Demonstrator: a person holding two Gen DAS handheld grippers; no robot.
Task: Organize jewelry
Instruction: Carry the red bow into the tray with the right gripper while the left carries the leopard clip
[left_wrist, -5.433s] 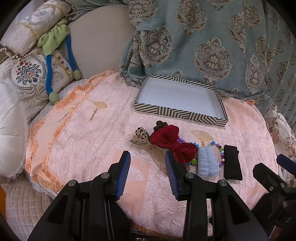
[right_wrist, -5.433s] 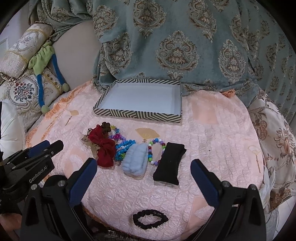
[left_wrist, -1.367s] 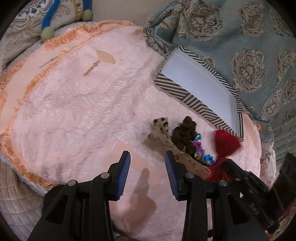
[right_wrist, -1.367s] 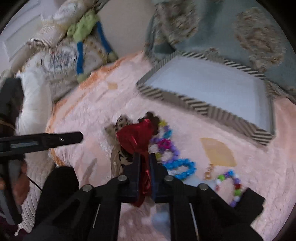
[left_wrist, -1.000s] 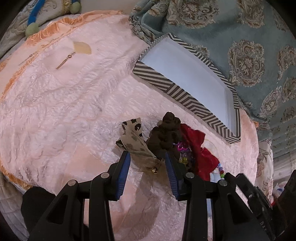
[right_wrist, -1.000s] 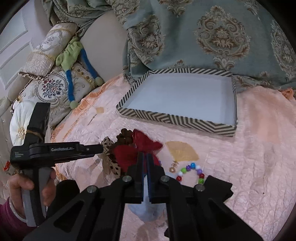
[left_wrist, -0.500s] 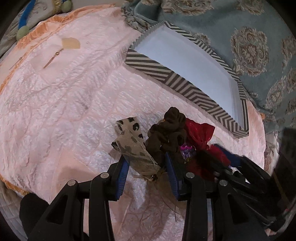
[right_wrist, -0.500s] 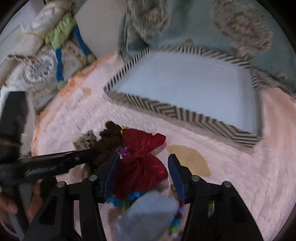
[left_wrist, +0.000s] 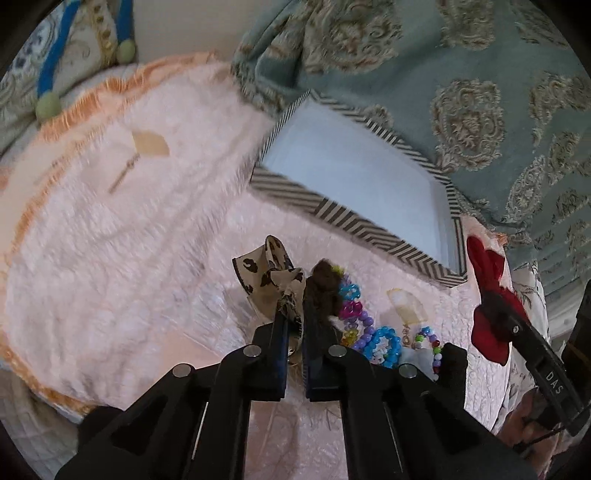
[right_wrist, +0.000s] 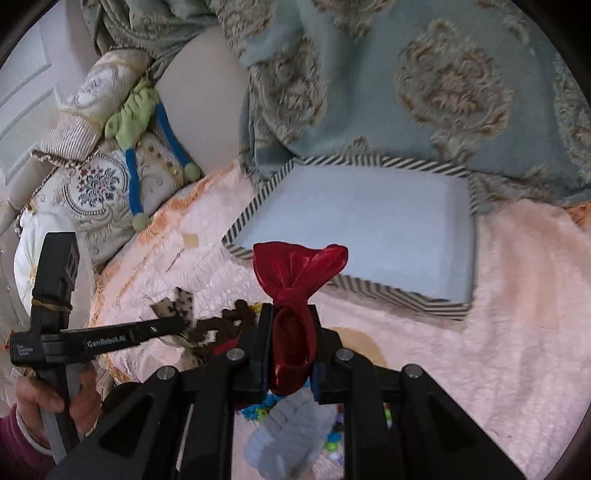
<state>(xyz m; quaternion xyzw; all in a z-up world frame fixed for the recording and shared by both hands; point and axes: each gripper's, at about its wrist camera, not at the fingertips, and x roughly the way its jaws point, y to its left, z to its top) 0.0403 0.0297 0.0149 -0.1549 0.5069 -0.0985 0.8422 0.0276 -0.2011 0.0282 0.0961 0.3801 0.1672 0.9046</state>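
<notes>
My left gripper (left_wrist: 294, 315) is shut on the leopard-print bow (left_wrist: 271, 275), held over the pink quilt (left_wrist: 110, 236). A brown scrunchie (left_wrist: 323, 291) lies against its right finger. My right gripper (right_wrist: 290, 317) is shut on the red velvet bow (right_wrist: 299, 269) and holds it raised in front of the striped box (right_wrist: 369, 218); the red bow also shows in the left wrist view (left_wrist: 484, 269). The box (left_wrist: 354, 184) has a pale blue, bare inside. Bead bracelets (left_wrist: 369, 332) lie on the quilt to the right of my left gripper.
A light blue fluffy scrunchie (right_wrist: 291, 435) lies under my right gripper. A blue patterned blanket (right_wrist: 406, 81) hangs behind the box. Cushions and a green and blue stuffed toy (right_wrist: 136, 122) sit at the left. The left gripper's body (right_wrist: 92, 339) shows at left in the right wrist view.
My left gripper has shut on the leopard-print bow and lifted it. My right gripper has shut on the red bow again and raised it toward the box.
</notes>
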